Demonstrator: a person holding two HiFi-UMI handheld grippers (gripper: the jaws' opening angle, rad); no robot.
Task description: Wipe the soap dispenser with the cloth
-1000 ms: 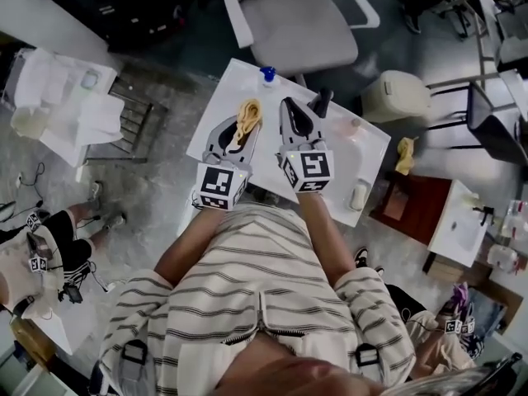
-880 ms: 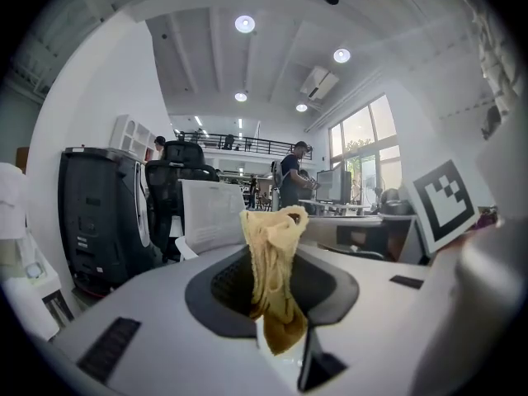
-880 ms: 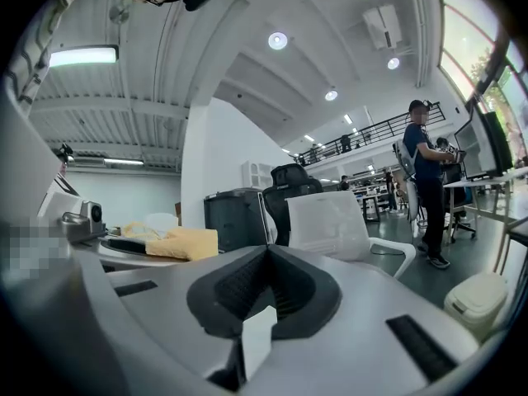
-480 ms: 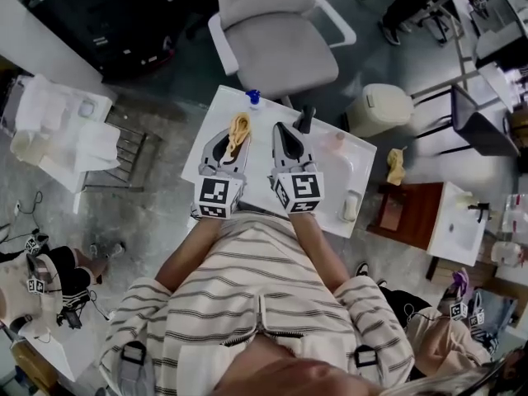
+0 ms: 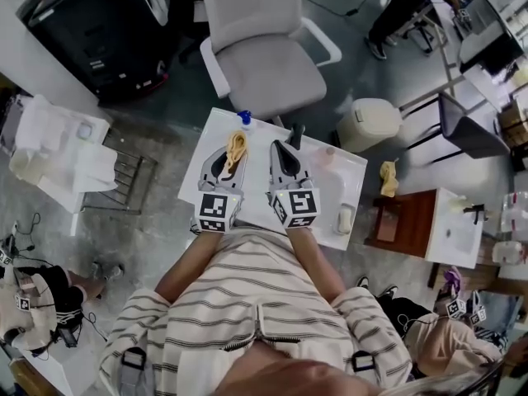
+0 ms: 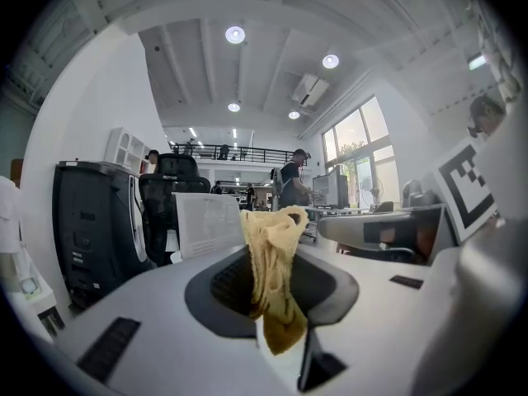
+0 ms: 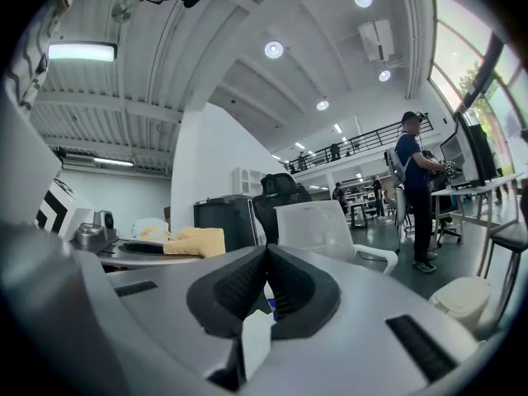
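Observation:
A crumpled yellow cloth point(image 5: 237, 147) is pinched in my left gripper point(image 5: 232, 157), held above the white table point(image 5: 326, 184). In the left gripper view the cloth point(image 6: 272, 271) stands up out of the shut jaws and hangs below them. My right gripper point(image 5: 284, 150) is beside it on the right. Its jaws are shut pad to pad point(image 7: 266, 280) with nothing visible between them. A black upright pump-like piece point(image 5: 295, 132) stands just past its tips; I cannot tell whether they touch. A small blue-topped bottle point(image 5: 244, 119) is at the table's far edge.
A grey office chair point(image 5: 264, 56) stands right behind the table. A white bin point(image 5: 370, 124) is to the right. A white oblong item point(image 5: 345, 219) lies on the table's right part. A metal rack point(image 5: 124, 180) is to the left. A person point(image 7: 412, 188) stands by desks far off.
The right gripper has shifted a little, staying beside the left one. The left gripper still holds the cloth in the same place. The head view has drifted, so the table sits lower in the picture.

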